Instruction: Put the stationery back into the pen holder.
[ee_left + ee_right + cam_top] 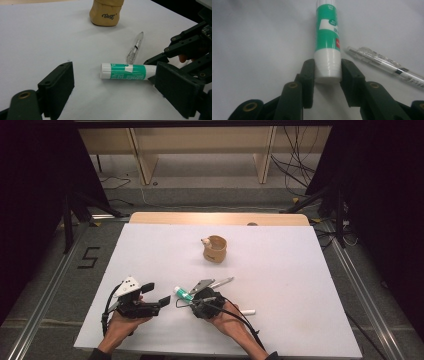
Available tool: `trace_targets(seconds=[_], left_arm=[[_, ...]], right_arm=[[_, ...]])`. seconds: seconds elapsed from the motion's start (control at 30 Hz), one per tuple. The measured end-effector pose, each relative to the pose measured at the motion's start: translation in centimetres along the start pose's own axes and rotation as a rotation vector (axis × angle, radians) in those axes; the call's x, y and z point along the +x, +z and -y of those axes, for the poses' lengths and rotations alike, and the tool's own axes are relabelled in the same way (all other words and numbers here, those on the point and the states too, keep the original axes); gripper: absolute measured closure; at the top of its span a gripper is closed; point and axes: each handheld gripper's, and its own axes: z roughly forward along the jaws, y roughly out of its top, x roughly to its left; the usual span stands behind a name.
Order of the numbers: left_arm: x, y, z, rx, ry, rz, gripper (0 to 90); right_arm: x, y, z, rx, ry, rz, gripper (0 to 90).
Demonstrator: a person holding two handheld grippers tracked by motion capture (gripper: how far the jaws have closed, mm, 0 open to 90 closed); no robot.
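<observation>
The right claw (327,75) pinches the glue stick's (327,37) white end, its long axis running straight ahead; the left claw (120,86) stands spread beside it.

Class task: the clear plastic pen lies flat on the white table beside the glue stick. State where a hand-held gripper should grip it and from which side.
Grip the clear plastic pen mid-barrel from above, jaws closing across its width. It lies flat, thin and long; the green-and-white glue stick crowds its nearer end.

Grey floor (200,195), wooden shelving (200,142) behind
</observation>
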Motion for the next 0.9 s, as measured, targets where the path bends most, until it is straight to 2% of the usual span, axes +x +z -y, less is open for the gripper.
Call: trace_targets(seconds=[0.03, 0.07, 0.13, 0.23, 0.37, 0.47, 0.57, 0.7, 0.73, 0.77, 0.8, 0.9], left_arm=[[0.0, 0.0, 0.0, 0.0, 0.0, 0.0, 15.9], [0.0, 0.0, 0.0, -0.001, -0.001, 0.0, 15.9], [0.0, 0.0, 0.0, -0.001, -0.001, 0.0, 15.9], [0.0, 0.0, 0.0, -0.003, -0.005, -0.002, 15.9], [0.1, -0.4, -0.3, -0.017, -0.008, 0.003, 15.9], [0.0, -0.5, -0.5, -0.022, -0.011, 0.003, 15.9], [-0.1, -0.6, -0.7, -0.02, -0.009, 0.007, 15.9], [-0.5, -0.7, -1.2, -0.013, 0.007, 0.02, 15.8], [-0.6, -0.7, -1.4, -0.009, 0.014, 0.025, 15.9], [-0.6, -0.7, -1.4, -0.009, 0.014, 0.025, 15.9], [-0.8, -0.7, -1.6, -0.005, 0.017, 0.03, 15.9], [-0.9, -0.5, -1.9, 0.002, 0.025, 0.037, 15.8]], right_arm=[[0.0, 0.0, 0.0, 0.0, 0.0, 0.0, 66.0], [0.2, -0.2, 0.0, -0.004, -0.031, 0.011, 66.1], [0.4, -0.3, 0.0, -0.009, -0.048, 0.012, 66.1], [0.6, -0.5, -0.1, -0.012, -0.061, 0.011, 66.1], [0.5, -1.1, 0.0, -0.044, -0.083, 0.023, 66.1], [0.4, -2.4, 0.3, -0.078, -0.129, 0.032, 66.0], [0.2, -3.1, 0.6, -0.099, -0.143, 0.035, 66.0], [0.2, -4.1, 1.2, -0.123, -0.174, 0.066, 66.0], [0.2, -4.8, 1.6, -0.137, -0.2, 0.081, 66.0], [0.2, -4.8, 1.6, -0.137, -0.2, 0.081, 66.0], [0.2, -5.5, 2.0, -0.15, -0.23, 0.095, 66.0], [0.2, -5.9, 2.3, -0.155, -0.254, 0.109, 66.0]])
